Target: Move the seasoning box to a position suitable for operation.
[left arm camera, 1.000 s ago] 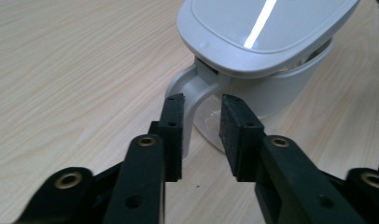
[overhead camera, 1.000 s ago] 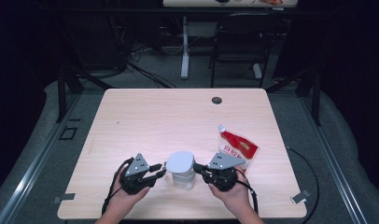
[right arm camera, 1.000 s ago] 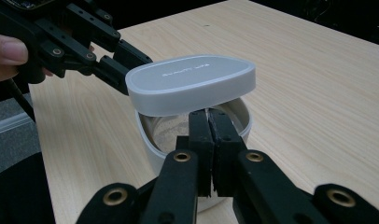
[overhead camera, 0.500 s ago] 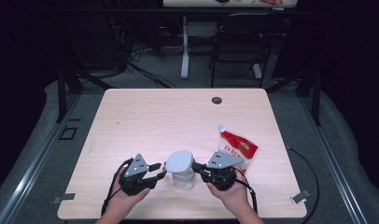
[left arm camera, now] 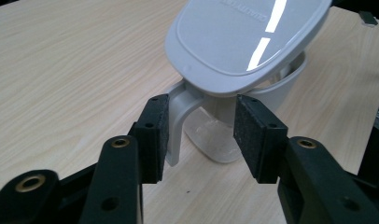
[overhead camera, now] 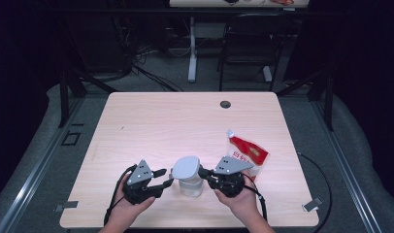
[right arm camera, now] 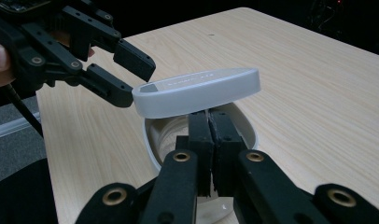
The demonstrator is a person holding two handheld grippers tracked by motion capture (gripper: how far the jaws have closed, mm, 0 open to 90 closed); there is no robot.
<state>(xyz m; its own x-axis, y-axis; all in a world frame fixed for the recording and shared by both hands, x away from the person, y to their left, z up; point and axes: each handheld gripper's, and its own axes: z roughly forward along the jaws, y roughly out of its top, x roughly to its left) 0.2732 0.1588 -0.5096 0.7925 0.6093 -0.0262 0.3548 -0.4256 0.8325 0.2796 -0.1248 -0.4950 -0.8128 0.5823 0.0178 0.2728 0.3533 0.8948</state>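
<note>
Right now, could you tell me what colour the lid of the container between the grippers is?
The lid is pale grey-white and plain, best seen in the left gripper view.

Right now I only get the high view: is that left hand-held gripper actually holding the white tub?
Observer: No. In the left gripper view the left hand-held gripper is open. Its jaws have just been opening, and the pads stand either side of the white tub's hinge piece.
Operator: And the lid?
Observer: The right gripper view shows the lid tilted up, clear of the rim.
Operator: The other gripper?
Observer: The right hand-held gripper is shut, its tips at the tub's near rim under the lid.
</note>
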